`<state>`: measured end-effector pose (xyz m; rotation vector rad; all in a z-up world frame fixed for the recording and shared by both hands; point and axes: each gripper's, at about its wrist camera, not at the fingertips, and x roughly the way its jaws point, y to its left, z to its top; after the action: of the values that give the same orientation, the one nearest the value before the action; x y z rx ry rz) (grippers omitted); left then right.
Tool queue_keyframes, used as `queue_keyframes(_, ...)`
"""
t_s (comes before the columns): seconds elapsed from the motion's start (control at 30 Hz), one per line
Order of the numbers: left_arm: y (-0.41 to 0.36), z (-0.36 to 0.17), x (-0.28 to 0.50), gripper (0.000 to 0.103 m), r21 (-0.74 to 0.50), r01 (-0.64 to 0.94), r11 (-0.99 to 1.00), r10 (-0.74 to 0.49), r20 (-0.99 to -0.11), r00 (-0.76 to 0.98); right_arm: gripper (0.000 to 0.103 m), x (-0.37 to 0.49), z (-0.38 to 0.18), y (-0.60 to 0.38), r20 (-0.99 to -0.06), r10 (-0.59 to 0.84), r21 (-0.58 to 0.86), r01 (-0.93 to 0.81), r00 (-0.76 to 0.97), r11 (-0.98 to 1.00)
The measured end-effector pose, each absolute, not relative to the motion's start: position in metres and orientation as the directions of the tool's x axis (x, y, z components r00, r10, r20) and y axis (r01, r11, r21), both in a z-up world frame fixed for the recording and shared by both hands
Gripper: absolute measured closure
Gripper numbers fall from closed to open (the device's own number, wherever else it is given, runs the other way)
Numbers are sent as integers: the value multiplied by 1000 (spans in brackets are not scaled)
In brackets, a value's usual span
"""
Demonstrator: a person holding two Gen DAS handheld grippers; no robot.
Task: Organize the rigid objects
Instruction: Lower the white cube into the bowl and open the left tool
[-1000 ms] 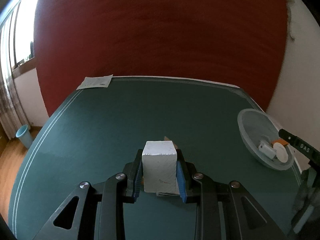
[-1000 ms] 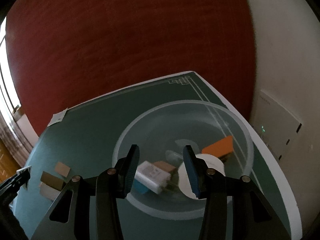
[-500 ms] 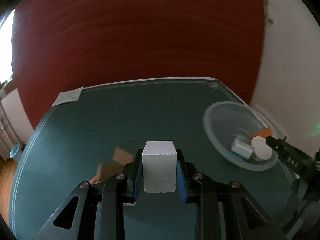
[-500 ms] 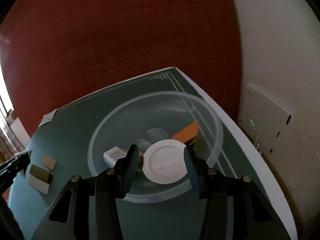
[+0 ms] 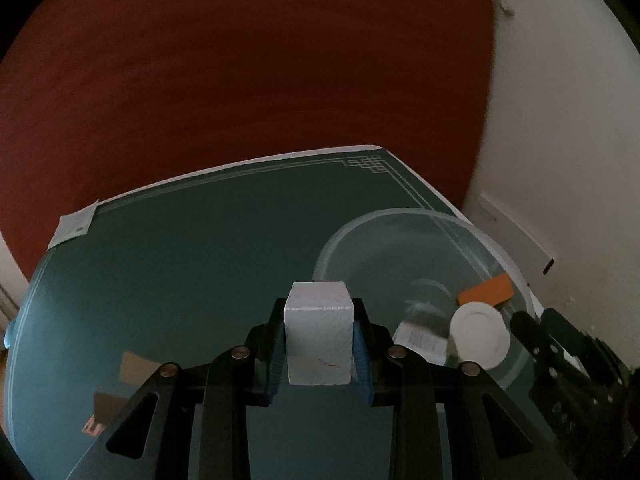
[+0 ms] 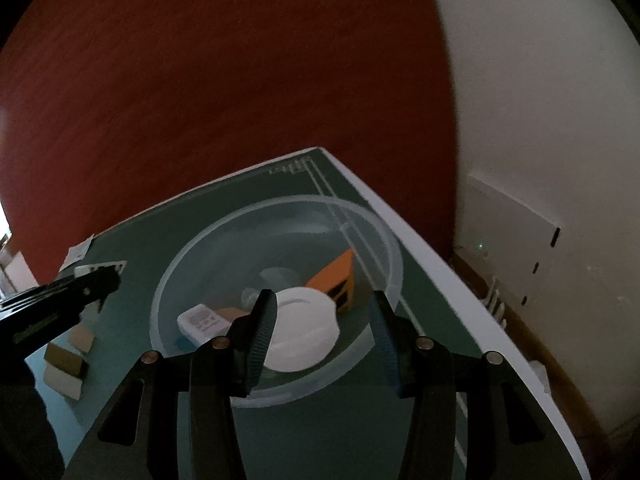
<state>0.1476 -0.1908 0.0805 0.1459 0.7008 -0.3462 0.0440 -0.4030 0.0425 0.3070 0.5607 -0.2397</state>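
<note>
My left gripper (image 5: 320, 340) is shut on a white block (image 5: 319, 332) and holds it above the green table, just left of a clear bowl (image 5: 384, 224). The bowl holds a white round lid (image 5: 480, 336), an orange box (image 5: 486, 290) and a white labelled packet (image 5: 420, 338). In the right wrist view my right gripper (image 6: 324, 320) is open and empty over the near rim of the bowl (image 6: 276, 204), above the white lid (image 6: 304, 328). The orange box (image 6: 334, 276) and the packet (image 6: 202, 320) lie in the bowl there. The left gripper (image 6: 72, 292) shows at the left.
Brown and pale small blocks (image 6: 66, 360) lie on the green table (image 5: 200, 240) left of the bowl; they also show in the left wrist view (image 5: 132, 368). A paper slip (image 5: 74, 226) sits at the far left corner. The table's right edge (image 6: 440, 252) runs close beside the bowl, by a white wall.
My left gripper has swung right with the white block, bringing the bowl close beside it. My right gripper has shifted slightly over the bowl and stays open.
</note>
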Motion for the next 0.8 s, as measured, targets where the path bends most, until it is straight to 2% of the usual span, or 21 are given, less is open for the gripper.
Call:
queue_keyframes(0.4, -216, 80, 160, 72, 13, 402, 916, -294, -661, 690, 54, 44, 46, -406, -547, -156, 225, 324, 822, 919)
queue_keyframes(0.43, -216, 80, 161, 69, 10, 401, 916, -295, -662, 689, 54, 44, 46, -406, -548, -156, 225, 325, 822, 919)
queue_keyframes(0.5, -214, 80, 161, 49, -1, 390, 921, -293, -663, 689, 54, 44, 46, -406, -547, -156, 225, 324, 822, 919)
queue_keyframes(0.53, -213, 81, 162, 34, 0, 379, 925, -285, -658, 697, 54, 45, 46, -406, -547, -156, 226, 324, 822, 919)
queue_keyframes(0.57, -211, 82, 161, 29, 5, 366, 931, -275, -648, 710, 54, 45, 46, -406, -547, -155, 226, 324, 823, 919)
queue_keyframes(0.8, -197, 83, 160, 20, -2, 323, 946, -248, -644, 724, 52, 43, 46, -407, -546, -154, 226, 322, 823, 919)
